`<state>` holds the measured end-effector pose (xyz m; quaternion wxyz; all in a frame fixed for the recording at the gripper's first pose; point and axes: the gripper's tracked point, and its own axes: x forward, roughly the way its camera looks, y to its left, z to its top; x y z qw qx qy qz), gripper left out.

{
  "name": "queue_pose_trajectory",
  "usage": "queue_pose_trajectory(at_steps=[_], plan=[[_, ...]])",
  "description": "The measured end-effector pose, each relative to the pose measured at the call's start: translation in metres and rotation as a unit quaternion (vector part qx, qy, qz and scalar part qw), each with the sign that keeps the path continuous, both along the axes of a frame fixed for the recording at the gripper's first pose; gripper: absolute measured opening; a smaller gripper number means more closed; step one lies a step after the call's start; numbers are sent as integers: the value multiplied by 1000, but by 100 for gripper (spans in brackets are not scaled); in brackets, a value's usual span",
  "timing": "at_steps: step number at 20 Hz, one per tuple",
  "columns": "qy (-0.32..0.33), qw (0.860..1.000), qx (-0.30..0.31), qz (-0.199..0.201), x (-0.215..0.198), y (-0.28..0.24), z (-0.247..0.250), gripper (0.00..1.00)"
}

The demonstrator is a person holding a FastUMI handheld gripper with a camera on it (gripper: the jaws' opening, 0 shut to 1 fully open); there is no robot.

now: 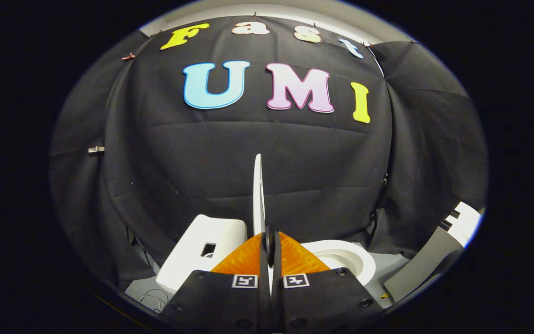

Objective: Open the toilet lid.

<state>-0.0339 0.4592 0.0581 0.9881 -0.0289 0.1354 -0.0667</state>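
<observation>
While the toilet lid [258, 195] stands upright on edge at lower centre of the frame, the gripper [270, 253] is clenched on its thin rim — both orange fingers [244, 260] pressing it. Open room lies above. Tank [202, 250] sits lower left, bowl [346, 257] lower right — a grey panel [427, 264] beyond.

The white toilet lid [258, 195] stands upright, edge-on, pinched between the claw's [270, 246] fingers.
</observation>
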Motion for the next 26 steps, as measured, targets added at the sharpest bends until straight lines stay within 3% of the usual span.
queue_pose_trajectory(at_steps=[10, 14, 19, 21, 24, 26], plan=[[-22, 998, -37, 37, 2, 65, -11, 9], [-29, 998, -39, 33, 6, 69, -13, 8], [-28, 997, -38, 62, 6, 81, -15, 11], [-29, 995, -40, 88, 8, 86, -16, 19], [-37, 994, -43, 91, 6, 80, -10, 98], [-32, 994, -28, 104, 8, 84, -12, 98]])
